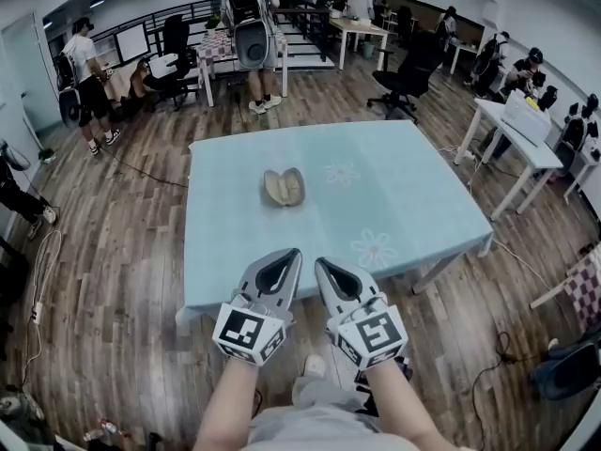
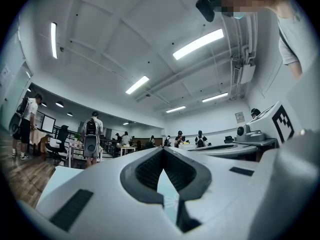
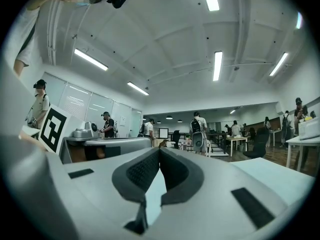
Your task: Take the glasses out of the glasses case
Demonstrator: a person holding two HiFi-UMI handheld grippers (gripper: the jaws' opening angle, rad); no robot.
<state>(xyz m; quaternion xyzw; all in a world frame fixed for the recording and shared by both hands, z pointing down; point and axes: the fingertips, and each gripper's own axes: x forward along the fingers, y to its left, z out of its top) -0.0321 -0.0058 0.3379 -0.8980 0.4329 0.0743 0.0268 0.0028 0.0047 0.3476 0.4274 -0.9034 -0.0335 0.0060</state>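
Glasses case, a tan clamshell-shaped one [image 1: 284, 187], sat near the middle of the table with the pale blue flower-print cloth [image 1: 413, 205], and it looked to be lying open in two halves. Too small in the head view to tell whether the glasses were inside. Step in hand, as I read it, was the approach: nothing had been touched yet. Left gripper [image 1: 289, 254] and right gripper [image 1: 322, 264] were side by side over the table's near edge, both pointing roughly level toward the case. Left gripper view showed the jaws closed tip to tip [image 2: 163, 151] with nothing between them, only cloth visible through the gap behind the tips. Right gripper view showed the same [image 3: 159, 151]: shut and empty. The case was well apart from both sets of fingertips, straight ahead of them and slightly toward the left gripper's side, with bare cloth in between. My call for the next move: carry both grippers in over the cloth and open the jaws before arrival, then one pins the case shell while the other picks the frame out. Risk: a light case would slide on the cloth if nudged with closed tips.
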